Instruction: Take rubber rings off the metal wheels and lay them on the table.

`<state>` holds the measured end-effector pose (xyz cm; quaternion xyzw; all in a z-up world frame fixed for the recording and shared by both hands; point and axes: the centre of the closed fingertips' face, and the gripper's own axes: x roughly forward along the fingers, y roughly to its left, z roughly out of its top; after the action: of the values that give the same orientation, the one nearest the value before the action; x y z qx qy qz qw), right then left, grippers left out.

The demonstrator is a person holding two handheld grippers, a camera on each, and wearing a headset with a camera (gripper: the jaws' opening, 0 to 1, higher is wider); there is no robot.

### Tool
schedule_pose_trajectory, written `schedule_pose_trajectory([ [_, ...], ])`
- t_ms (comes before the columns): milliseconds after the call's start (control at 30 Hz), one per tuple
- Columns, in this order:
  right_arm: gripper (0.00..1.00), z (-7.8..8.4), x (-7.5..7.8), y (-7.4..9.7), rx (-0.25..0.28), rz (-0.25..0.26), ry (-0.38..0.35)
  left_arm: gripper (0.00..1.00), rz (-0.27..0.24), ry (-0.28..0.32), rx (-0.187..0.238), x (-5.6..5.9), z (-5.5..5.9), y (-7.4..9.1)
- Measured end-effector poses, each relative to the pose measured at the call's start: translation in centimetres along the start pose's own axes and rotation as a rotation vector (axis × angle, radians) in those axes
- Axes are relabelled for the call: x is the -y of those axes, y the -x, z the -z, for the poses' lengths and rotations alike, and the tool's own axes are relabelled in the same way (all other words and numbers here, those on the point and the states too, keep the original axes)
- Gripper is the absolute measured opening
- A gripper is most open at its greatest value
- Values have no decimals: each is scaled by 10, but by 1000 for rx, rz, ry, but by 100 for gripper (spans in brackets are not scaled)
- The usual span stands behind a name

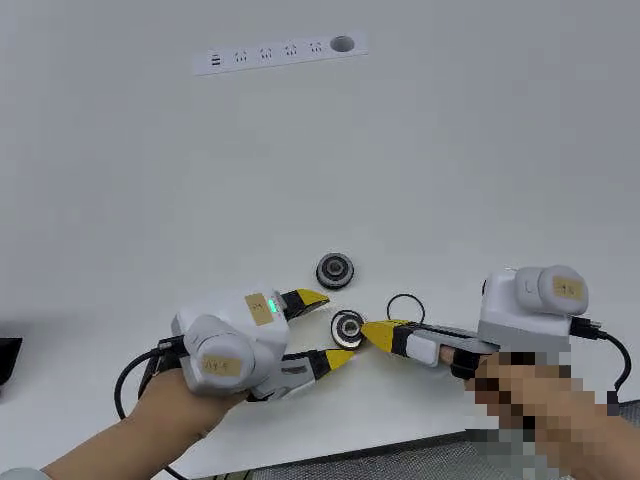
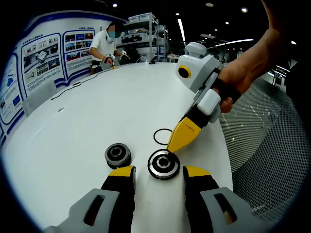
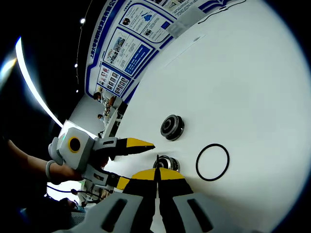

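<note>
A metal wheel (image 1: 347, 327) (image 2: 164, 164) lies flat on the white table between the open jaws of my left gripper (image 1: 320, 328) (image 2: 159, 172), and the jaws do not touch it. My right gripper (image 1: 376, 333) (image 3: 156, 174) is shut, its yellow tip resting against this wheel's (image 3: 167, 162) rim from the right. Whether it pinches a ring there is hidden. A second wheel (image 1: 335, 270) (image 2: 118, 155) (image 3: 172, 126) with a dark ring around it lies just beyond. One loose black rubber ring (image 1: 405, 308) (image 2: 163, 136) (image 3: 212, 161) lies flat on the table beside the right gripper.
A white power strip (image 1: 280, 52) lies at the far side of the table. The table's front edge (image 1: 400, 440) runs just under my hands. A dark object (image 1: 8, 358) sits at the left border. People stand at a far bench (image 2: 109, 46).
</note>
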<state>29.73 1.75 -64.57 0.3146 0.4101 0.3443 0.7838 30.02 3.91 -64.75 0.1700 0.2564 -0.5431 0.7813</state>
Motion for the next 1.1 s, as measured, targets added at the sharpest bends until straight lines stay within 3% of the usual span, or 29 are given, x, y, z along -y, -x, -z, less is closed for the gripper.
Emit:
schedule_pose_trajectory([
  [367, 2, -2, -12, 5, 15, -35, -14, 49, -17, 18, -8, -3, 8, 5],
  [533, 2, -9, -13, 13, 56, -40, -39, 50, -24, 29, -11, -4, 12, 8],
  [833, 2, -21, 10, 34, 122, 12, -81, 50, -31, 37, -10, -5, 14, 11],
  [1100, 2, -24, 32, 43, 149, 78, -113, 48, -31, 41, -14, -5, 17, 12],
])
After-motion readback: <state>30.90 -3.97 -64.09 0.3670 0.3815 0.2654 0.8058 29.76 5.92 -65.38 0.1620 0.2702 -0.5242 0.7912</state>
